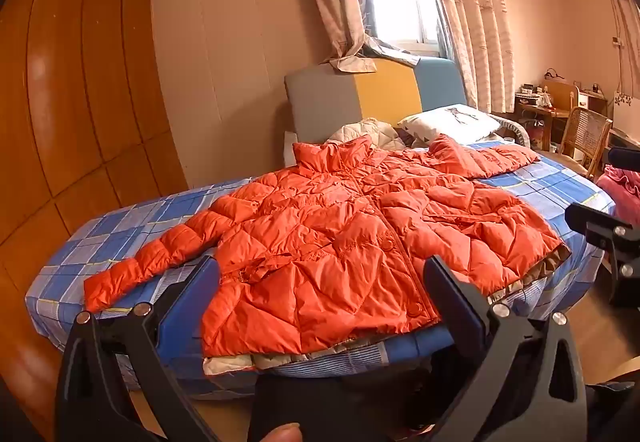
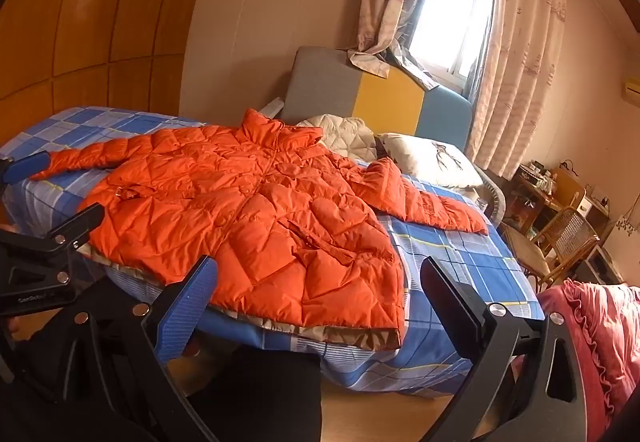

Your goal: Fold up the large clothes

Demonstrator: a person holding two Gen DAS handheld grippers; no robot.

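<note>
Although the task calls for folding, nothing in either wrist view shows a fold yet begun. The single bed with the blue-and-white checked sheet (image 1: 132,226) carries the garment across most of its width, its foot edge toward the cameras. The large orange quilted puffer jacket (image 1: 340,238) lies front-up and fully spread on that sheet — collar toward the grey, yellow and blue panelled headboard (image 1: 360,98), hem hanging just over the near edge, pale lining showing beneath. One sleeve (image 1: 160,262) stretches out toward the wooden wall side; the other sleeve (image 2: 432,206) reaches toward the white pillow with a deer print (image 2: 432,158), near the cream quilted garment (image 2: 340,134) bunched behind the collar. The left gripper (image 1: 324,282) hovers short of the hem with jaws spread wide, nothing between them. The right gripper (image 2: 316,282) stands likewise released and empty — near the hem's corner, not touching it. By this reading all remains: both sleeves to be brought inward, then the body doubled.
</note>
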